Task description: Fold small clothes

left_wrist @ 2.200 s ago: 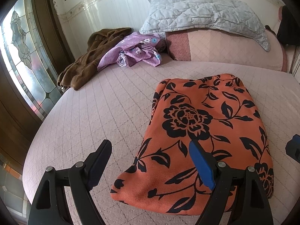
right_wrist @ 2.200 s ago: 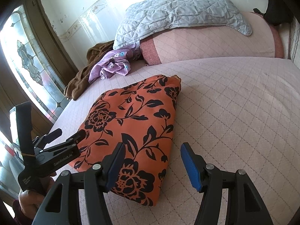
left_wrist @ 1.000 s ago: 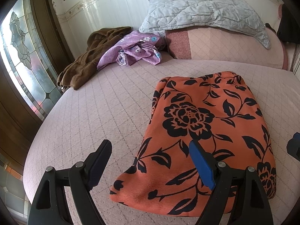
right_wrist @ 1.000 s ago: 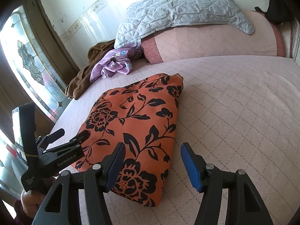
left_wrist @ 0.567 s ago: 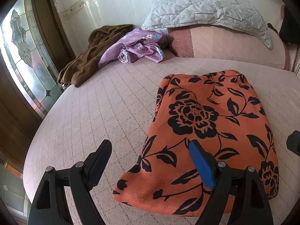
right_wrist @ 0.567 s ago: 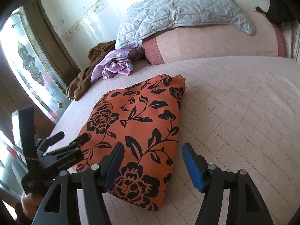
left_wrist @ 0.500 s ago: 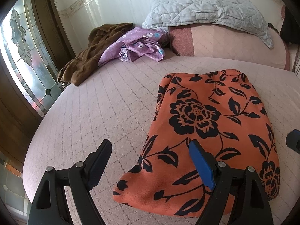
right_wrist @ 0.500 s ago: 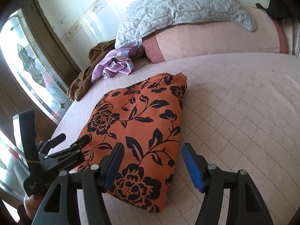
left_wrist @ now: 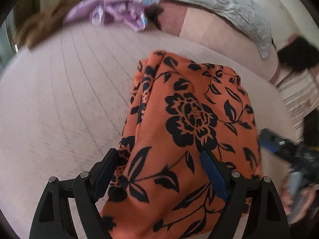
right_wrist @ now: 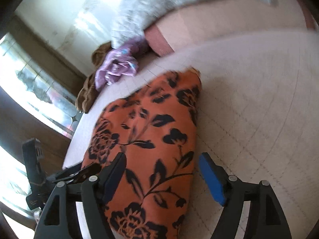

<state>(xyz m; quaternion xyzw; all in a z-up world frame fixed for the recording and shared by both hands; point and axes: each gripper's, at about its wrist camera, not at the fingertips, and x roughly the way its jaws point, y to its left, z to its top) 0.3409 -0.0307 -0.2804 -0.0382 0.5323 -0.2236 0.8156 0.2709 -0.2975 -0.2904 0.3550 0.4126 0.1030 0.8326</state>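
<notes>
The folded orange cloth with a black flower print (left_wrist: 191, 131) lies flat on the pale pink quilted bed (left_wrist: 59, 107), near its front edge. The left tongs (left_wrist: 159, 171) are wide apart above the near left part of this cloth, and their pads do not press it. The right tongs (right_wrist: 162, 176) are also apart over the near right edge of the cloth; their jaws have just been opening, and the cloth is below them, not clamped. Far behind, a crumpled purple garment (left_wrist: 115, 14), a brown garment (left_wrist: 45, 25) and a grey quilted pillow (left_wrist: 215, 4) lie near the wall.
</notes>
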